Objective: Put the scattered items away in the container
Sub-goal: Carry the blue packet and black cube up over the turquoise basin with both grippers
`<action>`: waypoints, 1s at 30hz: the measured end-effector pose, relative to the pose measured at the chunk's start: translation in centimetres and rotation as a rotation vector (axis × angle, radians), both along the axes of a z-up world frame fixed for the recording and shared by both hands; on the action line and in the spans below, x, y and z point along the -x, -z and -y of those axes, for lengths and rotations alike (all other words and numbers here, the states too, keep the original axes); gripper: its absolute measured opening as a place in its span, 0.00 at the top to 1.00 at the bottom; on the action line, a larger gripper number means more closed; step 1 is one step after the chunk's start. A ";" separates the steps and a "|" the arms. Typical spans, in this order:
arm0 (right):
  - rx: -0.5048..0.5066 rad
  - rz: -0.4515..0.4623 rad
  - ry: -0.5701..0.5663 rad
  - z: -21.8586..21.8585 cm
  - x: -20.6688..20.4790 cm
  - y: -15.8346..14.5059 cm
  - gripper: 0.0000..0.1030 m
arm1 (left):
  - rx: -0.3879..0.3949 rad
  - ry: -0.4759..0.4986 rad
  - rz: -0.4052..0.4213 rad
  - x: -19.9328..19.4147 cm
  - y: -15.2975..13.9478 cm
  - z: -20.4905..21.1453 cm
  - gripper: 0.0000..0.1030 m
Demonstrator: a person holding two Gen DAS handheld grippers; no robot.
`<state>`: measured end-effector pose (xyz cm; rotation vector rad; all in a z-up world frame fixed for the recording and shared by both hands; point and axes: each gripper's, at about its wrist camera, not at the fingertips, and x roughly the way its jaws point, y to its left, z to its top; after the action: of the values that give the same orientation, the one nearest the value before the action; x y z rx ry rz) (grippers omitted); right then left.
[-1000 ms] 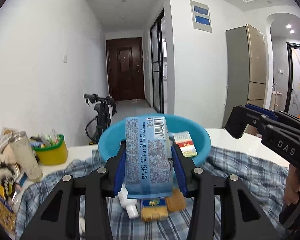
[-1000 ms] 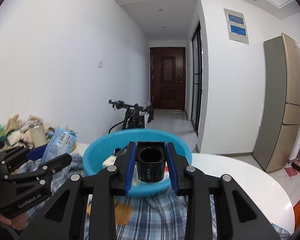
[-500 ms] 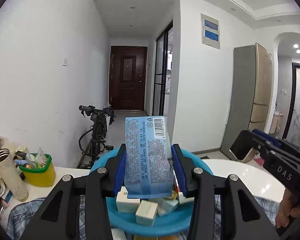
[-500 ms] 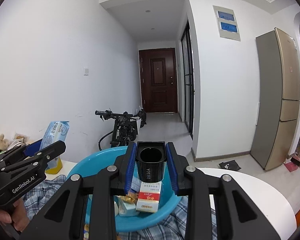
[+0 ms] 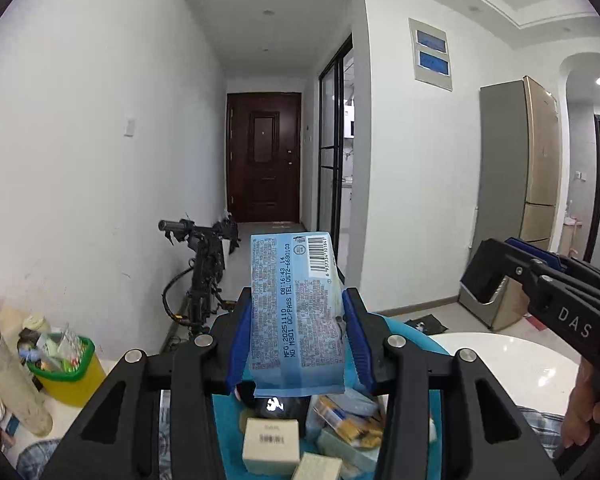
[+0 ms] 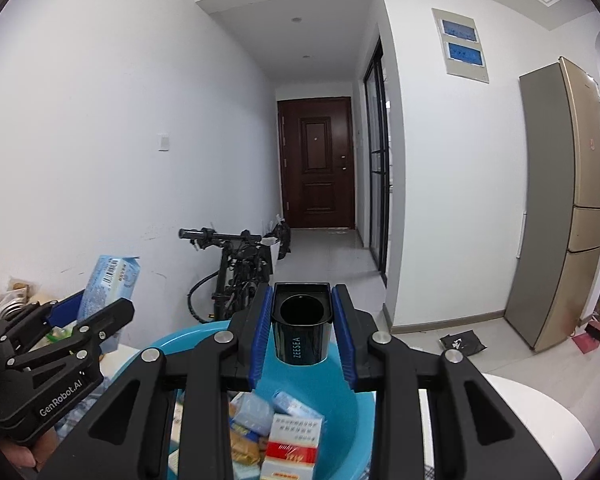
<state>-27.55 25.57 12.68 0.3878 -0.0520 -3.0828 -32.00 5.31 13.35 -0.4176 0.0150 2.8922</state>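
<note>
My left gripper (image 5: 298, 336) is shut on a light blue packet (image 5: 296, 312) printed with a barcode, held upright above the blue basin (image 5: 416, 336). My right gripper (image 6: 302, 330) is shut on a black ZEESEA box (image 6: 302, 326), held above the same basin (image 6: 340, 408). The basin holds several small boxes and packets, among them a white box (image 5: 271, 439) and a red and white carton (image 6: 294, 446). The left gripper also shows at the left of the right wrist view (image 6: 96, 316), the right gripper at the right of the left wrist view (image 5: 488, 276).
A yellow and green tub (image 5: 66, 370) and a clear bottle (image 5: 8, 380) stand at the left on the white round table (image 5: 512, 368). A checked cloth (image 5: 540, 420) lies under the basin. A bicycle (image 6: 236, 272) leans on the wall behind. A fridge (image 6: 560, 208) stands at right.
Both grippers have risen and moved forward over the basin, each still holding its item. The basin now sits directly below the fingers and the cloth has dropped out of sight.
</note>
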 end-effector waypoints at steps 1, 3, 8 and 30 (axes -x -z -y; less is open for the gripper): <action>0.003 0.001 0.000 -0.2 0.3 0.1 0.72 | -0.002 -0.003 0.004 0.6 0.1 0.0 0.56; 0.008 0.003 0.006 -0.6 0.9 0.4 0.72 | -0.025 0.003 0.017 1.5 0.5 0.0 0.56; 0.004 0.022 0.010 -1.0 1.9 1.3 0.72 | -0.043 -0.002 0.031 2.6 1.6 0.1 0.56; -0.002 0.098 -0.040 -0.9 3.4 2.5 0.72 | -0.022 -0.045 0.185 4.9 3.6 1.2 0.56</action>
<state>-30.95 26.48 10.21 0.5337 -0.0427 -3.0231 -36.89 4.14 9.77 -0.6879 -0.0563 2.8824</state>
